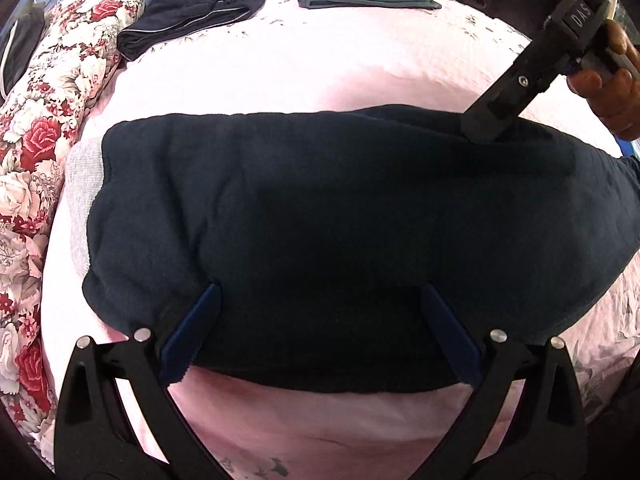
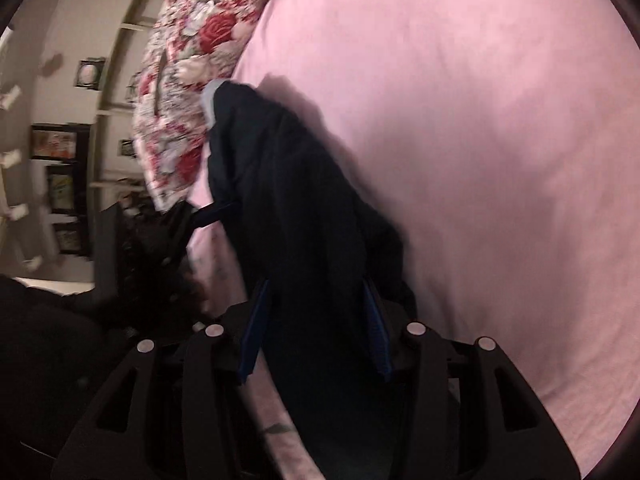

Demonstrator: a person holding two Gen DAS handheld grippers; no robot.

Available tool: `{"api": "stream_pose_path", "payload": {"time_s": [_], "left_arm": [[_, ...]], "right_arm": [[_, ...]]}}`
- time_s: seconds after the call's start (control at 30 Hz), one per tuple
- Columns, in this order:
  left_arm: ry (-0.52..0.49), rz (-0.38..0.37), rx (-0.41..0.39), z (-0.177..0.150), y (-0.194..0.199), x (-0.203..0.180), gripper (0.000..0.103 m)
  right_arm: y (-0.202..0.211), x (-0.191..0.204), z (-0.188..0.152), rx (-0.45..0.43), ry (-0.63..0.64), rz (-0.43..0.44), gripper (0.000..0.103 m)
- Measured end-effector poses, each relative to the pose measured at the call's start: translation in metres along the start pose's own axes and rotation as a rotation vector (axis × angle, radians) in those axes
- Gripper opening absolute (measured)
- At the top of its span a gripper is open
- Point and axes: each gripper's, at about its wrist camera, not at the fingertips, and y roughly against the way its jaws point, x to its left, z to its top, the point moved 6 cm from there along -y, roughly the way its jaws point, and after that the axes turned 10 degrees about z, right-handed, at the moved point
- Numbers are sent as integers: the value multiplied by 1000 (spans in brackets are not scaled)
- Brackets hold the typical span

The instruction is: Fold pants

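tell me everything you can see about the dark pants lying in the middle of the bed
The dark navy pants look like soft fleece, folded into a broad flat bundle on the pink bedsheet, with a pale lining showing at one end. The left gripper straddles their near edge with wide jaws; the right gripper has cloth between its blue fingers at the far edge.

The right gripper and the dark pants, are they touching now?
Touching. The left wrist view shows the right gripper tip pressed on the dark pants; in the right wrist view the fabric lies between its fingers.
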Motion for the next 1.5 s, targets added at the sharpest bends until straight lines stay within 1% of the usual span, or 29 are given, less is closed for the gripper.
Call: {"api": "stream_pose_path", "payload": {"time_s": [0.03,0.1,0.2,0.27,0.33,0.4,0.43,0.47,0.53,0.57,0.63,0.7,0.73,0.77,0.83,0.87,0.93,0.97,1.0,1.03,1.07,1.13,1.17,1.2,1.23,1.3,1.37,1.43,1.5], "left_arm": [[0,2,2,0,0,0,101],[-1,4,7,4,-4,2,101],[-2,7,9,5,-5,3,101],[0,10,11,5,-6,3,101],[-3,10,11,5,-5,3,101],[-3,12,8,5,-5,3,101],[-5,13,7,4,-5,3,101],[-6,13,6,4,-5,3,101],[-6,13,9,4,-5,3,101],[-9,13,8,4,-5,3,101],[-9,13,8,4,-5,3,101],[-12,14,7,4,-6,3,101],[-14,14,7,4,-6,4,101],[-14,14,9,4,-6,4,101],[-22,13,14,5,-6,4,101],[-31,12,21,5,-6,4,101],[-49,4,33,7,-5,4,101],[-62,-4,50,8,-4,5,101],[-66,-5,57,9,-1,5,101],[-69,-3,58,13,2,5,101],[-71,-2,37,19,10,5,101],[-82,-19,-29,33,29,-2,101],[-96,-23,-50,39,35,-8,101],[-110,-25,-64,45,40,-16,101],[-117,-30,-69,48,42,-22,101],[-122,-71,-66,59,47,-44,101],[-118,-125,-57,66,53,-68,101],[-135,-153,-57,69,60,-90,101],[-184,-171,-67,70,69,-113,101]], "right_arm": [[-3,-1,1,8,-13,39,50],[-4,2,3,11,-20,111,59],[-2,-1,15,-43,-32,175,59],[2,-10,21,-96,-82,226,59],[15,-22,26,-212,-140,237,59],[50,-31,29,-437,-151,188,59],[67,-34,28,-530,-148,160,59],[83,-39,27,-583,-174,151,59],[94,-34,23,-608,-198,191,59],[96,-20,21,-606,-163,223,59],[88,3,19,-574,-110,225,59],[67,26,15,-514,-61,268,58],[57,29,14,-501,-63,267,58],[45,20,12,-484,-103,195,58],[31,-6,4,-480,-227,-33,58],[36,-7,-4,-528,-258,-60,54],[55,13,-24,-630,-245,-39,55],[73,29,-45,-701,-217,-62,58],[85,37,-63,-753,-207,-110,58],[99,43,-85,-801,-205,-169,58],[116,46,-119,-858,-220,-247,59],[135,42,-175,-931,-283,-374,59],[148,35,-216,-976,-353,-461,59],[158,30,-251,-1018,-416,-522,59],[162,28,-276,-1056,-464,-554,59],[180,18,-342,-1162,-608,-638,59],[194,4,-383,-1217,-676,-688,59],[195,-9,-403,-1229,-714,-702,59],[191,-25,-410,-1208,-731,-702,59]]}}
